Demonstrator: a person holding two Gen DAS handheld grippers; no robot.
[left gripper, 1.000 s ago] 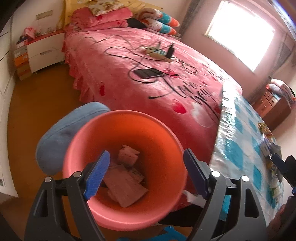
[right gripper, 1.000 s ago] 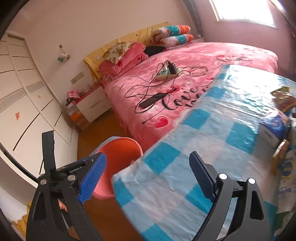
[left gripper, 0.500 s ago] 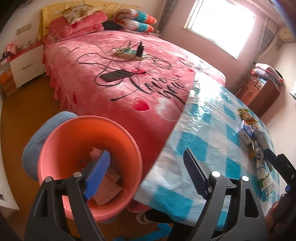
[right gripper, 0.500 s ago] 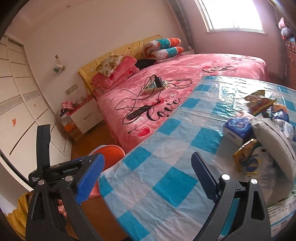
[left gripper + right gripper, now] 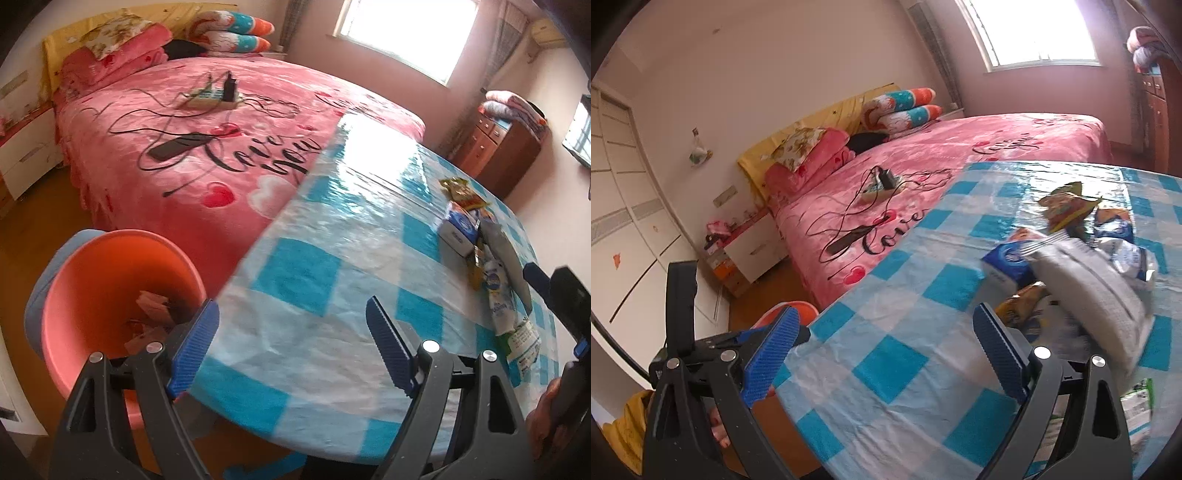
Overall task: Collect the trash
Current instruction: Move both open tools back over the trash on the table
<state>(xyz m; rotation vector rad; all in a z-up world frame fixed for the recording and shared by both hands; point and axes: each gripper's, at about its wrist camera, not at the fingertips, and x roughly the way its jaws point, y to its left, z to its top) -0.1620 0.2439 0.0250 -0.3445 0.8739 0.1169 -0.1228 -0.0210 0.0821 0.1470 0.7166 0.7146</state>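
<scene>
Left hand-held gripper (image 5: 291,341): jaws apart, nothing between the blue pads; over the near edge of the tabletop.
Right hand-held gripper (image 5: 886,356): jaws spread wide and empty, above the checked cloth, the trash pile just beyond its right pad.
Tabletop (image 5: 332,258): covered with a blue-and-white checked plastic cloth, glare at its far end; butts against the bed.
Trash pile (image 5: 1082,258): clustered on the right side of the tabletop; items touching and overlapping.
Contents of pile: blue-and-white carton (image 5: 1010,264); yellow snack wrapper (image 5: 1067,206); grey pouch (image 5: 1097,295) lying across the others; white printed wrapper (image 5: 498,299); further pieces too blurred to tell.
Trash bin (image 5: 74,280): orange, on the floor beside the tabletop's near left corner, by the bed; crumpled paper (image 5: 151,306) inside.
Bed (image 5: 207,122): pink cover with black lettering; power strip (image 5: 212,98), cables and a dark phone (image 5: 177,146) on top.
</scene>
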